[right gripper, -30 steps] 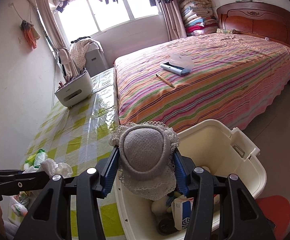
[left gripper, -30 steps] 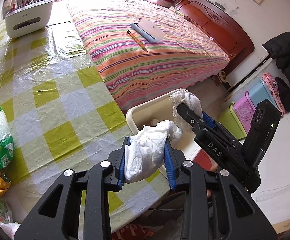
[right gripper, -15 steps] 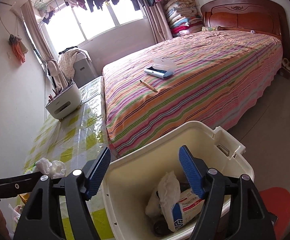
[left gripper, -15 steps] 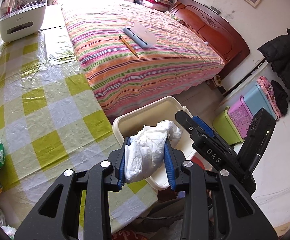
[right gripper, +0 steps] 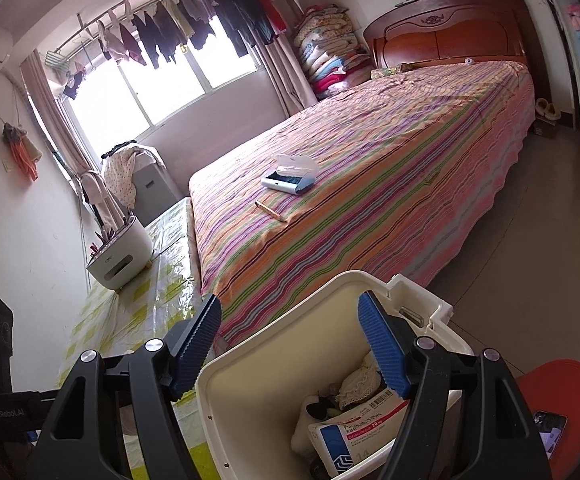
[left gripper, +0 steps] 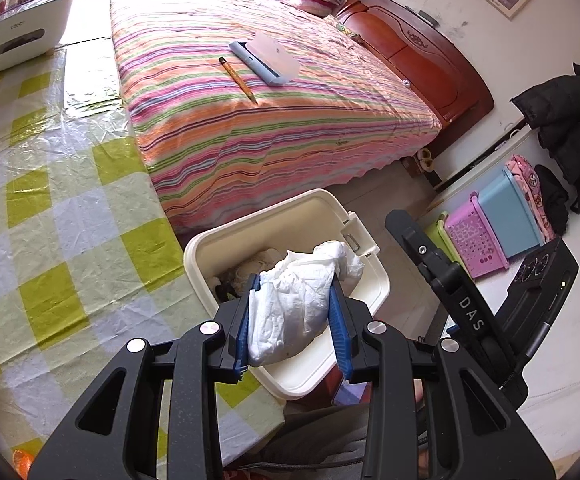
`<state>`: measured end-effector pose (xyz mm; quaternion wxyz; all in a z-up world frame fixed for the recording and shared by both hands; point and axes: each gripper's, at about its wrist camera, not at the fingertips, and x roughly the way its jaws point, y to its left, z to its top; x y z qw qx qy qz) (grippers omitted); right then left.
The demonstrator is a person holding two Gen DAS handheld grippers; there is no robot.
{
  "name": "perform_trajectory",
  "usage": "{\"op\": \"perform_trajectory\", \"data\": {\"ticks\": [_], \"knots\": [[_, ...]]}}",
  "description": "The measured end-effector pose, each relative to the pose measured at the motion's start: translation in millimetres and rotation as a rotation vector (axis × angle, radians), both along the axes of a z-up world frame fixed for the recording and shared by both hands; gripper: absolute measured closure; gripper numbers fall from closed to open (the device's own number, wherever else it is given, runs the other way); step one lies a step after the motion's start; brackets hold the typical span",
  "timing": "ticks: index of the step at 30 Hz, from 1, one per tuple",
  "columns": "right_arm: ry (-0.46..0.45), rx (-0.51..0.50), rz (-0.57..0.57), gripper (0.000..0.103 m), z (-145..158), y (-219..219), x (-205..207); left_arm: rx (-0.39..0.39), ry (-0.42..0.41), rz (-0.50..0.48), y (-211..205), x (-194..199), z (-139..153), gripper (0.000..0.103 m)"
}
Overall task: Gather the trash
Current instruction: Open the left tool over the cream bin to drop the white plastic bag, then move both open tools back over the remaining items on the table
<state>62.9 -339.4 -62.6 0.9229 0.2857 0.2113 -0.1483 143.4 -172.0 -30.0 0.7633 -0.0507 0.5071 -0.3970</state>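
A cream plastic bin (right gripper: 249,400) stands on the floor between the edge of the table (left gripper: 49,200) and the foot of the striped bed (left gripper: 269,120). Seen from the right wrist, it holds a white and blue medicine box (right gripper: 354,436) with red lettering and a barcode, lying tilted; a lacy cream-coloured cloth piece (right gripper: 360,382) rests just behind it, and something dark lies beside that, too shadowed to identify. From the left wrist, only a pale lacy lump shows inside, near the bin's far wall.

The left hand-held gripper (left gripper: 294,320) is clenched on a crumpled white wad of tissue (left gripper: 298,300), its blue pads pressing both sides. The wad is creased and puffy, bulging above the fingertips, and it hangs over the bin's open mouth, above the near rim.

The right hand-held gripper (right gripper: 290,340) stands released, jaws spread wide with nothing between them, poised above the bin's opening.

On the bed lie a pencil (left gripper: 237,80) and a blue and white case (left gripper: 265,60) with its lid up. A white caddy (left gripper: 25,36) with pens sits at the far end of the table, which wears a yellow-green checked cloth under clear plastic.
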Motion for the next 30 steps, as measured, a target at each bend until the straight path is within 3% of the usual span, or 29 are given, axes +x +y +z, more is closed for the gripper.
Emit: {"op": "perform_trajectory", "data": {"ticks": [9, 13, 30], "knots": [[-0.046, 0.006, -0.036, 0.034, 5, -11, -14, -0.004, -0.009, -0.063, -30, -12, -6, 0.064], [-0.074, 0.014, -0.057, 0.034, 7, -15, -19, -0.015, -0.027, -0.049, -31, -14, -5, 0.026], [-0.084, -0.003, 0.027, 0.034, 16, 10, -3, -0.123, -0.025, 0.130, 42, 3, 35, 0.025]]}}
